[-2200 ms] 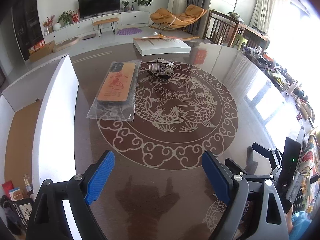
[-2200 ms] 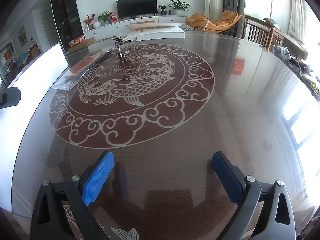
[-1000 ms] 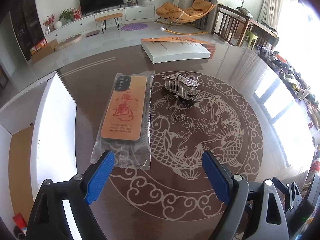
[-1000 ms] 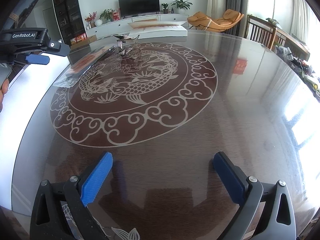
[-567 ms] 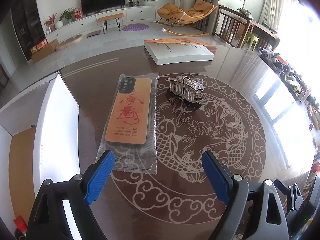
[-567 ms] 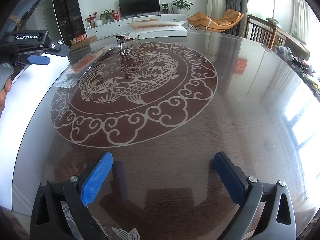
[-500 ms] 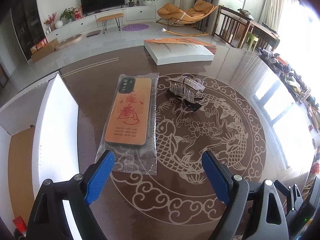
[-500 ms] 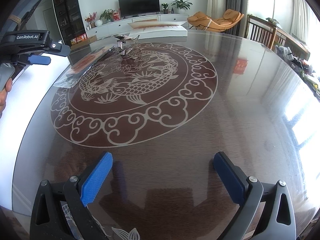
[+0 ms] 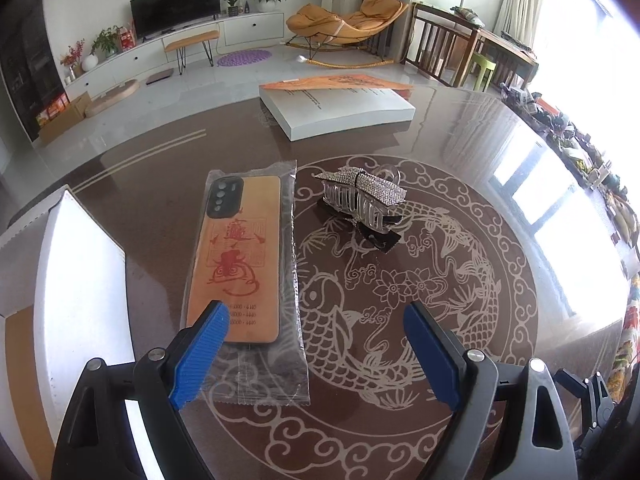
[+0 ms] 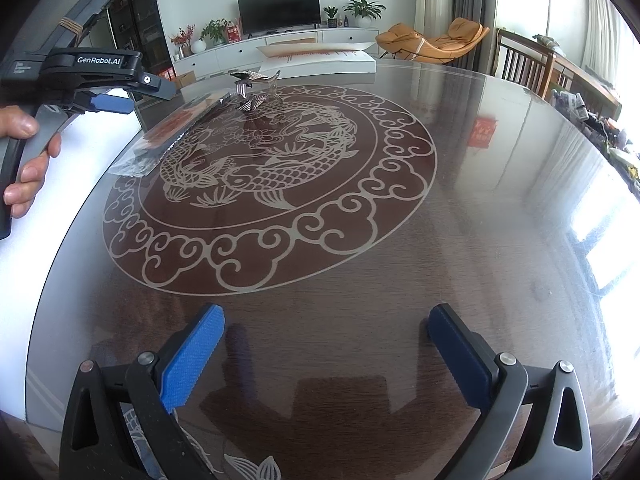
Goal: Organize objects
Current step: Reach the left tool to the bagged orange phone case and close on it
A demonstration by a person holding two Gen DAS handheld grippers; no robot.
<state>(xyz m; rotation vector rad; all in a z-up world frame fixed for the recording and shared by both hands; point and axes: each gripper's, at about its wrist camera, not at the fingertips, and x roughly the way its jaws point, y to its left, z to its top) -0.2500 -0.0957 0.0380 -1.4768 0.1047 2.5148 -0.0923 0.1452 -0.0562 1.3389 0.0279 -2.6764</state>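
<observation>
The left tool [image 9: 316, 336] has come forward over the surface [image 9: 460, 160], so the bagged phone case [image 9: 240, 256] and the hair clip [image 9: 360, 200] are now sitting much nearer its fingers than a couple of seconds ago; the right tool [image 10: 324, 344] is hanging almost where it was, well apart from both.

The phone case is lying flat inside a clear plastic sleeve, its near end reaching the left tool's left finger [image 9: 200, 356]. It is looking light and stiff, but the sleeve is probably slick on the glossy top and likely to slide, so pinching across the case's narrow sides seems safest. The hair clip is standing just right of the case. It is rhinestoned, with clear plastic teeth, so likely light, springy and a little fragile; its body is the place to grip.

Both tools are gaping wide and holding nothing.

I am counting one phone case, one hair clip, one white box [image 9: 340, 108] at the far edge, and one open carton [image 9: 80, 280] at the left.
</observation>
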